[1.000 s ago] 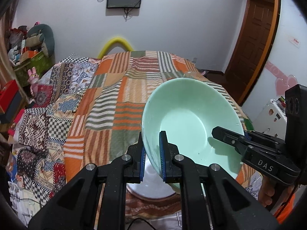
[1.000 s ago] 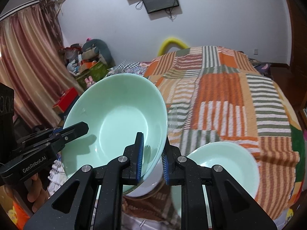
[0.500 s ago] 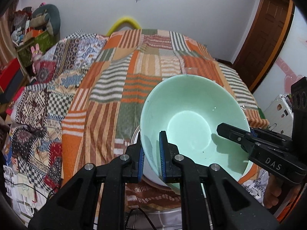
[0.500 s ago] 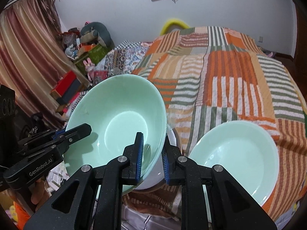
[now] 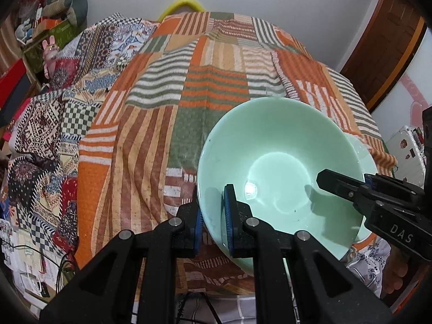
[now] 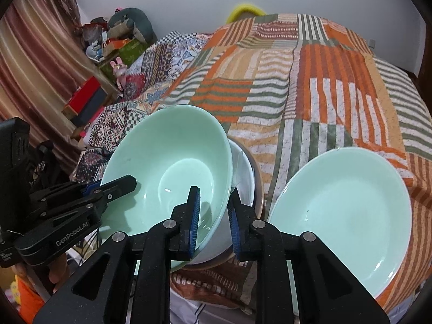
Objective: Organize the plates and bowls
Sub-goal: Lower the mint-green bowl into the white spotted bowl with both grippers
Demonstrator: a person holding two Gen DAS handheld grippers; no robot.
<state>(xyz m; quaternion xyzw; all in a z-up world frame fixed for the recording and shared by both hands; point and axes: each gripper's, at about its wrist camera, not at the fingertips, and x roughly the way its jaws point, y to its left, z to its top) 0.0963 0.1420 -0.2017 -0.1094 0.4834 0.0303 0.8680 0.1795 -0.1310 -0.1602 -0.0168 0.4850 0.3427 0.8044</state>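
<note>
A mint green bowl hangs tilted between both grippers. My left gripper is shut on its near rim, and it also shows at the left of the right wrist view as the left gripper. On the opposite rim my right gripper is shut, one pad inside the bowl and one outside; the left wrist view has this right gripper at its right. Just under the green bowl sits a white bowl on a brown-rimmed dish. A shallow green plate lies to the right.
Everything rests near the front edge of a bed with an orange striped patchwork blanket. Boxes and toys pile up beside a curtain at the left. A brown door stands at the right. A person's hand holds the right gripper.
Both grippers have come down with the green bowl still held. It now hangs lower and closer over the white bowl, and both views look more steeply down at the bed.
</note>
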